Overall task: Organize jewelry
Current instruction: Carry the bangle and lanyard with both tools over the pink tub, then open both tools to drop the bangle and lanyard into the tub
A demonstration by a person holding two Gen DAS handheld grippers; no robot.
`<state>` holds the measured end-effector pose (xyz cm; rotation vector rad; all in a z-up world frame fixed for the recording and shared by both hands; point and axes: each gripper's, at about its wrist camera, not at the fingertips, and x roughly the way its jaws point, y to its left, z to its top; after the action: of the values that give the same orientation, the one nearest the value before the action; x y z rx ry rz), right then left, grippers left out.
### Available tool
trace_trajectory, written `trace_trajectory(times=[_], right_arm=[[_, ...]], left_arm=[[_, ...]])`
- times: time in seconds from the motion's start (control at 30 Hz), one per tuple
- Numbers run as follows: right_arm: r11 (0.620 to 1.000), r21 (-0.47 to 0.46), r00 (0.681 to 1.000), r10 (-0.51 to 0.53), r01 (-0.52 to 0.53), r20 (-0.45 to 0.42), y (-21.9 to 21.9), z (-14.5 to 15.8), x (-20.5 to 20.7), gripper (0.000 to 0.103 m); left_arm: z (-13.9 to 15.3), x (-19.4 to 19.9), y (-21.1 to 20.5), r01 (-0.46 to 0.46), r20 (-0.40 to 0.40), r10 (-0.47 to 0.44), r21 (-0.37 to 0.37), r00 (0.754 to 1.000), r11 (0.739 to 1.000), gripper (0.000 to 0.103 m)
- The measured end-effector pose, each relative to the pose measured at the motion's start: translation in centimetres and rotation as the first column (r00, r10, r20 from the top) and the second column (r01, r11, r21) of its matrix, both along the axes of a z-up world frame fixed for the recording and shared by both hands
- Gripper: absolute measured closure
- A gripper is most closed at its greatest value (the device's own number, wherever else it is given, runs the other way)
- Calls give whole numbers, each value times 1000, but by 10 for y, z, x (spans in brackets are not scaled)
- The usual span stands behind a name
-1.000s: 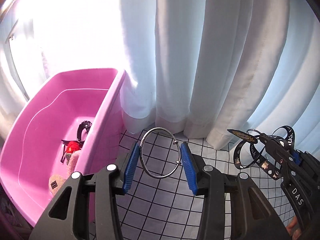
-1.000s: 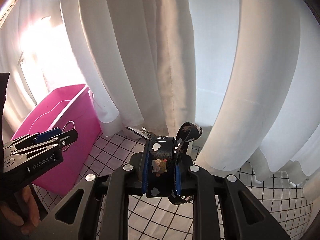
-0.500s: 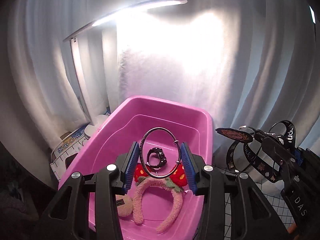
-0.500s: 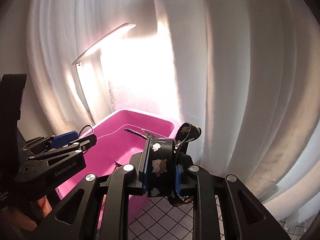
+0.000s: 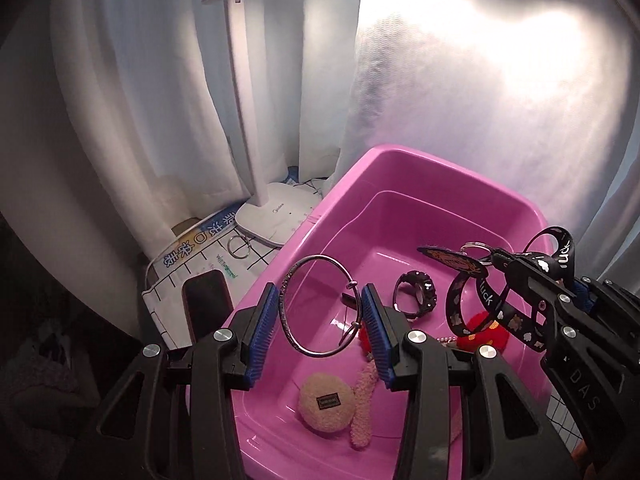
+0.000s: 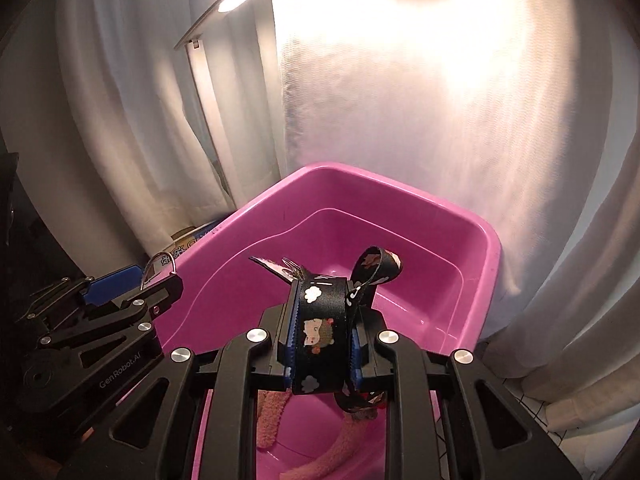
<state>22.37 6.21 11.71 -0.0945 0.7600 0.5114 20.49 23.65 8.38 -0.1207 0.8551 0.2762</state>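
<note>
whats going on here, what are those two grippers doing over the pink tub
A person is sorting accessories into the pink tub. The left gripper holds a silver bangle above it; the right gripper is shut on a black printed lanyard. A watch and fuzzy headband already lie inside.

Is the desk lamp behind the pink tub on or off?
On. The desk lamp has a glowing head at the top of the left wrist view, throwing bright light on the curtain above the pink tub.
</note>
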Motion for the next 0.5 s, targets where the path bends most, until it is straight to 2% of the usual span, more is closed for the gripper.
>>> trace_trajectory(times=[0.43,0.47,0.5], right_arm=[[997,-82,995,-17,9,-94,22,-28,29,83],[996,-90,995,-17,7,-103,22,-29,29,81],[995,-98,993,-22,11,-112,23,-30,31,73]], left_arm=[[-18,14,9,5,-60,-6,-30,998,1000,60],[-19,15,9,4,-64,-6,-33,998,999,60],[-21,15,10,2,-69,-5,-35,998,999,60]])
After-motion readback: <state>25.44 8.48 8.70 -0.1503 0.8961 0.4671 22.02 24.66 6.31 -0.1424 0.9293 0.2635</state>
